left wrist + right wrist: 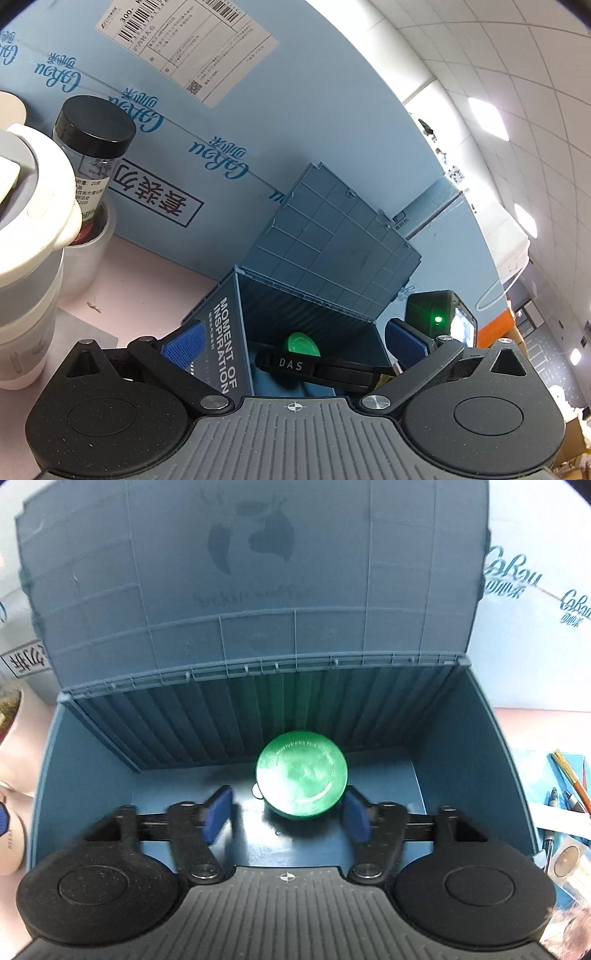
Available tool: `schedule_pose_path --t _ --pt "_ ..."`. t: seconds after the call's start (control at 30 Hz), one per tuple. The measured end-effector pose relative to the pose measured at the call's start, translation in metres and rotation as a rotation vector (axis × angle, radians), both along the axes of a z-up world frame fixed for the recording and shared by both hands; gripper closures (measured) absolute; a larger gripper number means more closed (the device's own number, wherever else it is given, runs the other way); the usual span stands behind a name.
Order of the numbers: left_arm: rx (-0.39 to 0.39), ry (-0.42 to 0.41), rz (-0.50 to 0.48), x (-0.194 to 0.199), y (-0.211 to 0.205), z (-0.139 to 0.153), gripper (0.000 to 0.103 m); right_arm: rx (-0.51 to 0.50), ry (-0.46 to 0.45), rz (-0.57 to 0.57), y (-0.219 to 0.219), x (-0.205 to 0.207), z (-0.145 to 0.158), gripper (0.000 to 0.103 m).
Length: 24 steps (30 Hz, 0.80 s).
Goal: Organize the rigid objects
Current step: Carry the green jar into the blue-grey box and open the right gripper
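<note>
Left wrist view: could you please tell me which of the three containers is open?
The blue box, its hinged lid tilted up; the clear jar has its black cap on and the white cup its grey lid.

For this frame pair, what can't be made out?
- Left wrist view: most of the green ball is hidden by the right gripper inside the blue box.
- Left wrist view: jar label is cut off by the white cup.
- Right wrist view: right gripper fingers are motion-blurred.
- Right wrist view: lid embossed lettering is too faint.
</note>
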<state>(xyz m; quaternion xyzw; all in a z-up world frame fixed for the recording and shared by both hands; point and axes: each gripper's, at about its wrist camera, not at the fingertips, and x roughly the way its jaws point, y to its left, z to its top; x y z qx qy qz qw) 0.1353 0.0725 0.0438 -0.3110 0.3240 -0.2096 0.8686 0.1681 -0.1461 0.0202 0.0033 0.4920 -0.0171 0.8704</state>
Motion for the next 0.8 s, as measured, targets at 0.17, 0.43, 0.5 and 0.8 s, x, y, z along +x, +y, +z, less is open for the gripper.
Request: schedule_pose_path --t 0.17,0.43,0.5,0.8 --pt "-0.009 -0.009 -0.006 -0.001 0.000 0.002 0.000 0.029 -0.066 0.020 0.001 -0.016 0.024 0.019" --pt "-0.037 -0.080 -0.009 -0.018 0.002 0.019 0.000 0.056 -0.238 0.042 -0.006 -0.068 0.072 0.015" --pt "-0.043 -0.107 -0.017 -0.024 0.001 0.024 0.000 0.053 -0.293 0.044 -0.007 -0.081 0.084 0.013" --pt "-0.036 -0.175 -0.081 -0.041 -0.012 0.037 0.000 0.034 -0.469 -0.044 -0.028 -0.122 0.104 0.010"
